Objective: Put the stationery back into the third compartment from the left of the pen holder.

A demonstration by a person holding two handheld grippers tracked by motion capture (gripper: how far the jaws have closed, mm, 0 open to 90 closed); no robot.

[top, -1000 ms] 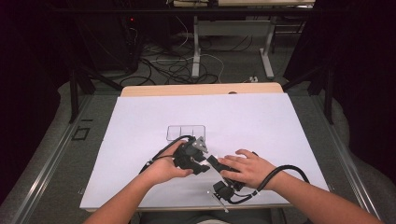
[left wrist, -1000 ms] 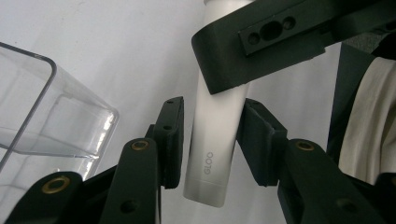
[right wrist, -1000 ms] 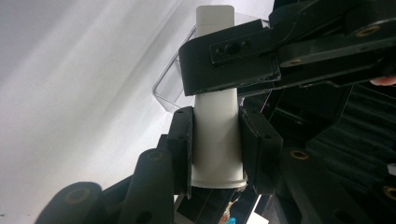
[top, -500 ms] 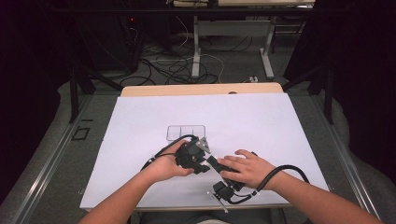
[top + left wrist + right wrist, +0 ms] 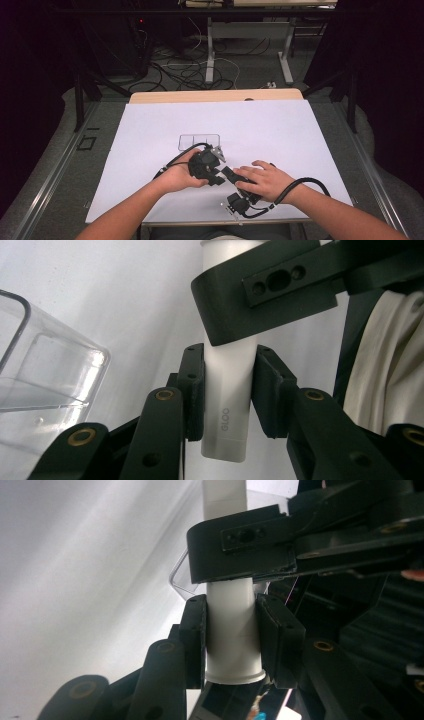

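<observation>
The word "GLOO" is printed in grey near the flat end of the white tube [image 5: 227, 385].

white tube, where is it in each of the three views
High view: hidden between the two grippers where the hands meet, low centre; I cannot pick it out there.
Left gripper view: the white tube stands upright at centre, flat crimped end down, between this gripper's jaws.
Right gripper view: the tube is at centre, round end down.
Shared landmark: the clear tray.
</observation>
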